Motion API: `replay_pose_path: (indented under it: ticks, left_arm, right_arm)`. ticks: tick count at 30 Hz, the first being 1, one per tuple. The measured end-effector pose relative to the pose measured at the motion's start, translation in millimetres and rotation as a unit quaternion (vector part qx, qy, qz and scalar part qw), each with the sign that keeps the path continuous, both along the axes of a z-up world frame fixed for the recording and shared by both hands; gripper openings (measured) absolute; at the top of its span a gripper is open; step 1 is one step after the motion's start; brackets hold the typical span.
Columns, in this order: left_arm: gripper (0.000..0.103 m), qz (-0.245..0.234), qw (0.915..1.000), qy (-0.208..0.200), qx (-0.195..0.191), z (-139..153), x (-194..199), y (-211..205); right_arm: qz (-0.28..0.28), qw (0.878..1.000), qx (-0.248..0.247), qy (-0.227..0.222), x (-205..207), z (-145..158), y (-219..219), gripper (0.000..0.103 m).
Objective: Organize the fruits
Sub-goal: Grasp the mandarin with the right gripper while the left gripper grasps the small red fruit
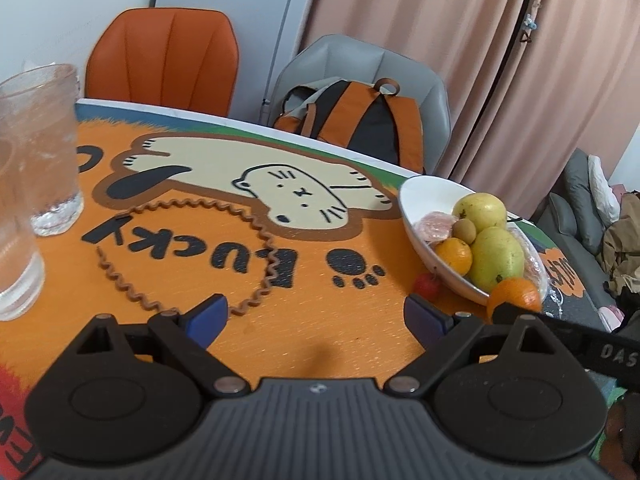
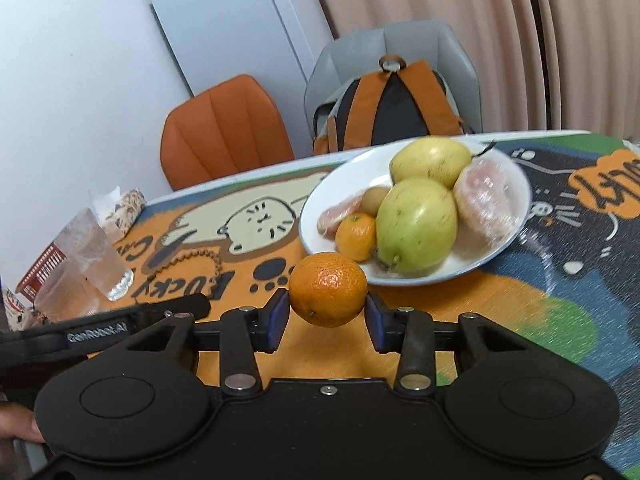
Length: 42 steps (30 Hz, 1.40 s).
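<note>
The right gripper (image 2: 327, 316) is squeezing a round, dimpled orange (image 2: 328, 289) between its blue pads (image 2: 277, 320), one pad pressing each side, and the fruit is hanging clear above the orange mat. Just beyond it, the white bowl (image 2: 320, 208) is sitting on the printed tablecloth (image 2: 500, 292), glossy and shallow, and it is carrying two smooth yellow-green pears (image 2: 416, 232), a small mandarin (image 2: 355, 236), a little brownish round fruit (image 2: 374, 199) and two pinkish pieces wrapped in shiny plastic film (image 2: 486, 204).

Over on the other side, the left gripper (image 1: 316, 316) is hovering wide open above the cartoon cat print, its blue pads (image 1: 208, 314) gripping nothing. A wavy brown cord loop (image 1: 256, 224) is lying flat on the cloth ahead of it. From this view the held orange (image 1: 514, 294) is showing just beside the bowl's (image 1: 412, 200) near rim, and a small red fruit (image 1: 427, 285) is resting on the cloth against the bowl's side.

Two ribbed, frosted plastic cups (image 1: 40, 148) are standing at the left edge. Behind the table, a padded orange chair (image 1: 164, 60) and a grey chair (image 1: 360, 60) with a black-and-orange backpack (image 1: 360, 120) are lining the wall.
</note>
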<state>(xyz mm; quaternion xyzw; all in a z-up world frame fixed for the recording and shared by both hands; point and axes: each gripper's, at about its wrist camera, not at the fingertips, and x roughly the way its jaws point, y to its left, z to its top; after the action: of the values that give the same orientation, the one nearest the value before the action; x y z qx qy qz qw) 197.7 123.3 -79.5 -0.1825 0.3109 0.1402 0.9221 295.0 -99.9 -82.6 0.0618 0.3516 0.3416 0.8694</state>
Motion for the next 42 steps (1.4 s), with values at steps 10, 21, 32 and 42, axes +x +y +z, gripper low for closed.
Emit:
replay_pose_path:
  ticks: [10, 21, 32, 42]
  left_arm:
    - [0.094, -0.014, 0.9999, -0.001, 0.010, 3.4, 18.0, -16.4]
    - [0.093, -0.039, 0.9987, 0.002, 0.034, -3.4, 40.4, -38.0]
    - [0.083, -0.062, 0.9965, 0.009, 0.057, -18.7, 62.7, -54.1]
    - [0.061, -0.081, 0.9926, 0.012, 0.090, -33.4, 83.9, -70.0]
  right_arm:
    - [-0.012, 1.000, 0.013, -0.020, 13.8, 13.8, -22.5, 0.039]
    - [-0.033, 0.999, 0.030, -0.019, 34.2, 5.3, -47.3, 0.039]
    - [-0.041, 0.998, 0.039, -0.008, 42.3, -7.4, -58.4, 0.039]
    - [-0.048, 0.998, 0.034, -0.003, 47.9, -14.4, -63.8, 0.039]
